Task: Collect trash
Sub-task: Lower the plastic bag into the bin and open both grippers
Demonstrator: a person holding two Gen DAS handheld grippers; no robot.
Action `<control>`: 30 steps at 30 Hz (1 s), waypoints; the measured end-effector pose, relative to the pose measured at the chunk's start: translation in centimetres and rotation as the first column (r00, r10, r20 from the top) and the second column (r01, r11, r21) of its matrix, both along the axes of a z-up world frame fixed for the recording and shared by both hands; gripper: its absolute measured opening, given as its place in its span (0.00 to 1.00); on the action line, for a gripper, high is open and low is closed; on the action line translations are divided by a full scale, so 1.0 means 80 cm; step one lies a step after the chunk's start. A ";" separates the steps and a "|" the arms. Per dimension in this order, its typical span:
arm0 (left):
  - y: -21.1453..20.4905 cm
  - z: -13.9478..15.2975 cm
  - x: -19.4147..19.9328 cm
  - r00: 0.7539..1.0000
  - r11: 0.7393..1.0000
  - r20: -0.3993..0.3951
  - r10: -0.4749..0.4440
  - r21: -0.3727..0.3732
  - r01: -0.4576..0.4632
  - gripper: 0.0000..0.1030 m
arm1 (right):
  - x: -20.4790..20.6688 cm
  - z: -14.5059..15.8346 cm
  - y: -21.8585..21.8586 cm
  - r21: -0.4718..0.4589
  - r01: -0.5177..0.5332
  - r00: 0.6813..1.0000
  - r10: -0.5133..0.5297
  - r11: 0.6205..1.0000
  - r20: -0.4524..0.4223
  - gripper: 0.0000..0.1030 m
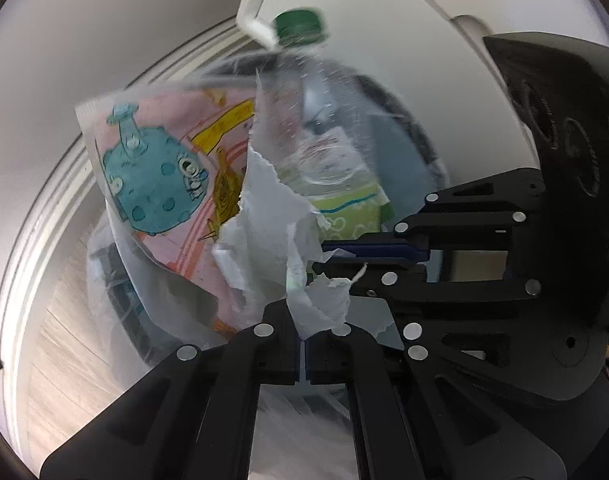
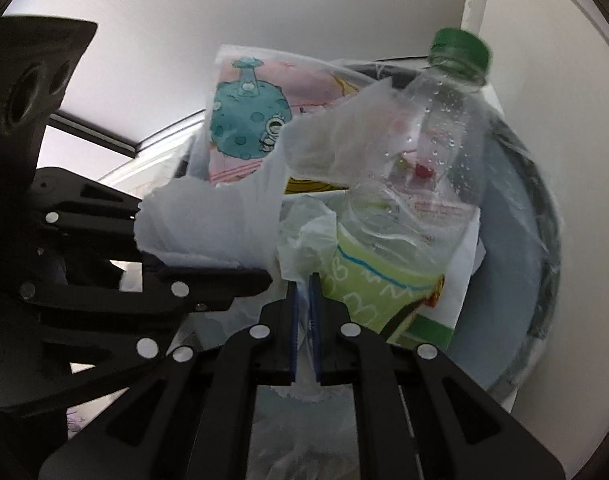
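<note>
A bundle of trash hangs between my two grippers. It holds a crushed clear bottle [image 1: 320,128] [image 2: 432,152] with a green cap, a coloured drawing of a teal planet [image 1: 156,184] [image 2: 248,120], and torn white paper [image 1: 264,220] [image 2: 212,220]. My left gripper [image 1: 303,332] [image 2: 264,280] is shut on a strip of that torn white paper. The right gripper [image 2: 304,296] [image 1: 328,256] is shut on a thin whitish sheet at the bundle's lower edge. Behind and under the bundle is a round bin [image 2: 516,280] [image 1: 408,160] with a dark rim and a clear liner.
White walls surround the bin. A pale skirting strip [image 1: 36,240] curves along the left above a wooden floor [image 1: 64,340]. A white frame edge [image 1: 256,20] rises behind the bottle cap. The two grippers are close together, their tips almost meeting.
</note>
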State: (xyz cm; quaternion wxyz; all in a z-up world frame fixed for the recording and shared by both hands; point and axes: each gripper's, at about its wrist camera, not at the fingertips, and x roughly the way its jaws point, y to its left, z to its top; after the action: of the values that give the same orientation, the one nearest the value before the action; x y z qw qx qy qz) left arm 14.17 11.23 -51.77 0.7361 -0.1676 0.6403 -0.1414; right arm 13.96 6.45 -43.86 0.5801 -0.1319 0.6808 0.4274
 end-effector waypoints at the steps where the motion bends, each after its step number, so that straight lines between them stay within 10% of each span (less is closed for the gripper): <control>1: 0.002 -0.004 0.001 1.000 1.000 -0.005 0.002 -0.002 -0.002 0.00 | 0.000 -0.004 0.001 0.003 0.004 1.000 -0.004 1.000 -0.006 0.08; 17: -0.037 -0.039 0.009 0.999 1.000 -0.039 -0.027 -0.005 0.027 0.01 | -0.040 -0.046 0.001 -0.038 -0.086 0.996 0.086 0.996 -0.013 0.07; 22: -0.018 -0.036 -0.010 0.999 0.997 -0.037 -0.002 -0.076 -0.001 0.21 | -0.052 -0.035 0.002 -0.037 -0.139 0.990 0.140 0.990 0.017 0.10; 24: -0.010 -0.019 -0.017 1.000 0.998 0.001 0.020 -0.065 -0.020 0.49 | -0.061 -0.023 0.003 -0.025 -0.145 0.989 0.146 0.989 0.025 0.32; 26: -0.006 -0.007 -0.021 0.999 0.997 0.025 0.033 -0.070 -0.031 0.54 | -0.066 -0.012 0.003 -0.001 -0.139 0.990 0.139 0.990 0.023 0.55; 30: 0.000 0.018 -0.032 0.997 0.998 0.069 0.042 -0.042 -0.039 0.60 | -0.069 0.018 -0.001 0.001 -0.130 0.988 0.129 0.992 0.087 0.63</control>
State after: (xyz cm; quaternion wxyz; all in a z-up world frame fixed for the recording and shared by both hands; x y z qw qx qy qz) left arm 11.60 11.22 -50.31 0.7573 -0.1904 0.6077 -0.1450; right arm 8.48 6.33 -42.42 0.5805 -0.1926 0.6435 0.4602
